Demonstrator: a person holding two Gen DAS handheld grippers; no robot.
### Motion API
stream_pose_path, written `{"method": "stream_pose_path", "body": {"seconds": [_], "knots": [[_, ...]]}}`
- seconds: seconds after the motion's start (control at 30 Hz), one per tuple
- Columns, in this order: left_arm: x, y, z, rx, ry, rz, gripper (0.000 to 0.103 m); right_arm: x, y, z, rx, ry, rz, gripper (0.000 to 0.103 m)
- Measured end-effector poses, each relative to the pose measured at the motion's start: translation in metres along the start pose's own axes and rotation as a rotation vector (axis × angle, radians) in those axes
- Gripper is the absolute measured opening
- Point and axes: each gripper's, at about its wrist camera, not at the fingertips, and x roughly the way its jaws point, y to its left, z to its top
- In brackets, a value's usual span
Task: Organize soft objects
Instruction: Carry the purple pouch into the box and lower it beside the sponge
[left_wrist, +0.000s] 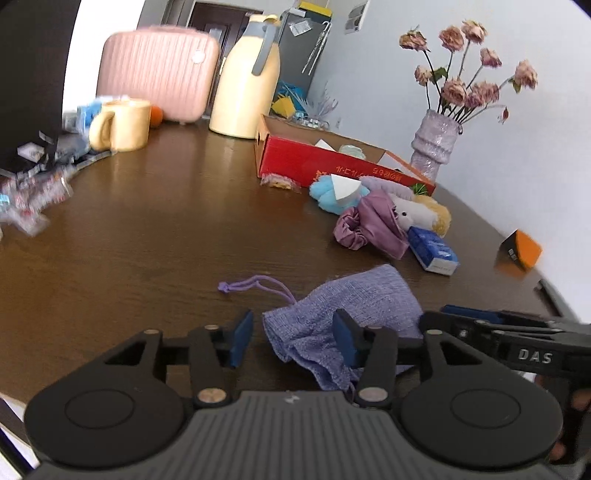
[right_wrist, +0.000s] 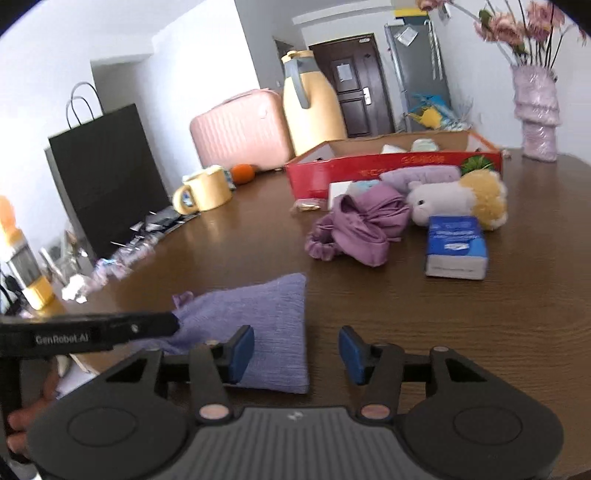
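On my worktop (left_wrist: 147, 229) the red cardboard box (left_wrist: 295, 162) stands open at about one o'clock from my left claw (left_wrist: 293, 338). Inside it I can make out a white piece and a pale, roundish item; the rest is hidden by its wall. A lilac vase (left_wrist: 436, 144) holding dried pink flowers (left_wrist: 465, 74) stands beyond the box at two o'clock. The cream mug (left_wrist: 123, 123) sits at ten o'clock, and I cannot see into it.

Heaped against the near wall of the box lie a blue plush (left_wrist: 325, 194), a purple cloth (left_wrist: 380, 221) with a scrunchie (left_wrist: 349, 230), a white and yellow plush (left_wrist: 421, 214) and a blue tissue pack (left_wrist: 434, 251).

The lavender drawstring pouch (left_wrist: 354, 306) lies flat just ahead of both claws. My left claw is spread: the pouch's gathered mouth sits between the pads, the right pad (left_wrist: 343, 341) over the fabric, the left pad clear of it, nothing pinched. The cord (left_wrist: 255, 286) trails toward eleven o'clock.

My right claw (right_wrist: 295, 349) is spread too, with bare worktop between the pads; its left pad (right_wrist: 240, 350) rests over the pouch's closed end, at about ten o'clock from the claw's centre.
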Motion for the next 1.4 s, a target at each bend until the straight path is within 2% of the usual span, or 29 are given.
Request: {"method": "stream_pose_path", "body": {"seconds": [0.07,0.2,0.27,0.3,0.37,0.4,0.47,0.57,0.77,0.9,1.0,1.1,1.17,1.2,1.23,1.4], "knots": [[0.000,0.004,0.001,-0.046,0.017,-0.027,0.058,0.006,-0.002,0.003,0.025,0.002,0.001,0.048],[-0.002,0.005,0.000,-0.072,0.018,-0.068,0.058,0.018,-0.005,0.004,0.059,0.008,0.038,0.039],[0.001,0.005,-0.002,-0.081,0.030,-0.081,0.048,0.022,-0.006,0.002,0.074,0.011,0.058,0.037],[0.004,0.006,-0.003,-0.086,0.045,-0.078,0.043,0.023,-0.006,0.001,0.075,0.015,0.062,0.032],[0.009,0.008,-0.004,-0.100,0.057,-0.075,0.030,0.025,-0.003,-0.002,0.059,0.021,0.050,0.016],[0.009,0.009,-0.003,-0.104,0.056,-0.075,0.028,0.025,-0.002,-0.003,0.053,0.020,0.031,0.004],[0.009,0.009,-0.002,-0.105,0.048,-0.079,0.022,0.023,-0.002,-0.004,0.064,0.019,0.032,0.003],[0.009,0.005,0.001,-0.085,0.029,-0.086,0.019,0.019,-0.002,-0.004,0.050,0.008,0.033,0.003],[0.016,-0.002,0.008,-0.058,0.022,-0.096,0.018,0.007,-0.008,0.003,0.057,-0.025,0.036,0.003],[0.030,0.000,0.011,-0.028,0.050,-0.073,0.018,0.008,-0.022,0.012,0.104,-0.066,0.051,0.031],[0.035,0.004,0.012,-0.023,0.055,-0.084,0.018,0.022,-0.024,0.016,0.104,-0.055,0.047,0.032],[0.039,0.006,0.015,-0.015,0.060,-0.082,0.018,0.037,-0.026,0.020,0.147,-0.046,0.083,0.034],[0.042,0.006,0.016,-0.006,0.061,-0.084,0.018,0.046,-0.027,0.020,0.167,-0.034,0.104,0.032],[0.043,0.005,0.016,-0.001,0.060,-0.085,0.018,0.049,-0.027,0.020,0.179,-0.030,0.113,0.020],[0.043,0.005,0.017,0.002,0.059,-0.084,0.018,0.051,-0.029,0.020,0.196,-0.034,0.121,0.002],[0.046,0.002,0.028,0.012,0.036,-0.110,0.017,0.040,-0.028,0.035,0.193,-0.075,0.114,0.003]]}}
